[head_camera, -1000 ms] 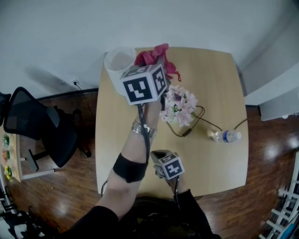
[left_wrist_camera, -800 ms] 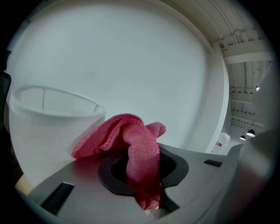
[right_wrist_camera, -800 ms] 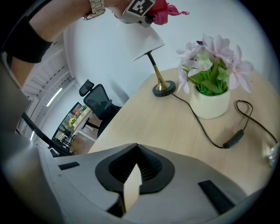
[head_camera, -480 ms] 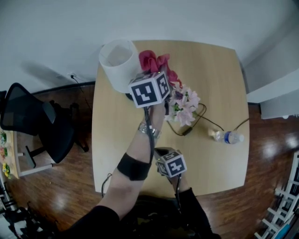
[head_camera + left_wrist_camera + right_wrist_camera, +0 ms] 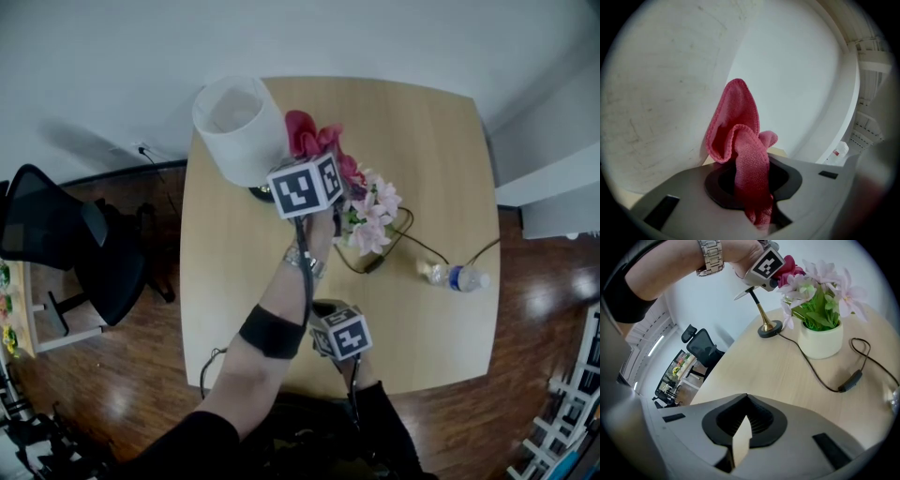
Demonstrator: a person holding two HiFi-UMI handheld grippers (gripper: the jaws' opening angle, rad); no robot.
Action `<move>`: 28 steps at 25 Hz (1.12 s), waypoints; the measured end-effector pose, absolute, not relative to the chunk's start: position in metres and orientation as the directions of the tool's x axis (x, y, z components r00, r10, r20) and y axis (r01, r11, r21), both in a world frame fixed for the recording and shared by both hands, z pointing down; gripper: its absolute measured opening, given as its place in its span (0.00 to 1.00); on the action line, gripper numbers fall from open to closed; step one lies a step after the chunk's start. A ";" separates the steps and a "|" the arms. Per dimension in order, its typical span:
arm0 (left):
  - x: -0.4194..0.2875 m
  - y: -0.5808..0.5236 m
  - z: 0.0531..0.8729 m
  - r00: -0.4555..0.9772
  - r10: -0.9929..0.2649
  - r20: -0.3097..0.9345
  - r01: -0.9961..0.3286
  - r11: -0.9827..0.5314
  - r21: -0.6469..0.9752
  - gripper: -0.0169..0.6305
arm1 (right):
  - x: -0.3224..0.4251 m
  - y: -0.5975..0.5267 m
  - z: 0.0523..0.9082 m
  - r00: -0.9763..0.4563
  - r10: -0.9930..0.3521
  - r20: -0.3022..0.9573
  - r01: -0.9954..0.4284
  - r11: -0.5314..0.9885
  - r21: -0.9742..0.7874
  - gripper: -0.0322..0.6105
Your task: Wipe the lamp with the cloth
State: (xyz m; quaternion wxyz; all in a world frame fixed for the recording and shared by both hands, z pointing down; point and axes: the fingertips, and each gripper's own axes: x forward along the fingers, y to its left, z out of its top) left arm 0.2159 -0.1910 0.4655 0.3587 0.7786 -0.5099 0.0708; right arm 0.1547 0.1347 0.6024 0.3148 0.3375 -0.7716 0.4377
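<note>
— Lower now than a second ago, the left gripper has come down along the lamp, from near the shade's rim to its side, and the cloth went down with it.
— Does it hold the cloth well?
— Yes, its fingers are closed on the pink cloth. The free end stands up just beside the white shade, maybe touching it; I cannot tell for sure.
— And the right gripper?
— It has almost not moved. Its fingers are closed together with nothing between them, low over the near side of the counter, well apart from the lamp.
— So how much is done?
— I think the wiping is under way but not finished. The cloth is at the shade now. The thin stem and the round base beside the flower pot seem not wiped yet, though I cannot judge which parts are already clean.
</note>
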 end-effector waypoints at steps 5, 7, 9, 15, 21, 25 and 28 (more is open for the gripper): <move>0.224 -0.204 0.425 0.459 -0.787 0.414 -0.846 -0.243 0.475 0.17 | 0.157 0.133 0.601 -0.570 -0.251 0.783 -0.802 0.379 -0.462 0.06; 0.222 -0.211 0.397 0.437 -0.821 0.366 -0.849 -0.242 0.470 0.17 | 0.159 0.131 0.598 -0.566 -0.255 0.784 -0.804 0.383 -0.455 0.06; 0.219 -0.218 0.366 0.420 -0.852 0.313 -0.847 -0.245 0.472 0.17 | 0.160 0.130 0.595 -0.566 -0.259 0.783 -0.803 0.386 -0.453 0.06; 0.200 -0.241 0.304 0.360 -0.914 0.189 -0.828 -0.219 0.516 0.18 | 0.160 0.130 0.592 -0.568 -0.264 0.779 -0.804 0.384 -0.455 0.06; 0.192 -0.259 0.329 0.321 -0.918 0.232 -0.830 -0.155 0.535 0.18 | 0.162 0.136 0.596 -0.566 -0.257 0.784 -0.805 0.378 -0.457 0.06; 0.204 -0.252 0.366 0.342 -0.890 0.301 -0.830 -0.136 0.540 0.18 | 0.163 0.136 0.599 -0.564 -0.252 0.786 -0.806 0.373 -0.459 0.06; 0.212 -0.243 0.402 0.368 -0.854 0.367 -0.825 -0.118 0.552 0.18 | 0.164 0.133 0.600 -0.561 -0.252 0.788 -0.808 0.371 -0.457 0.06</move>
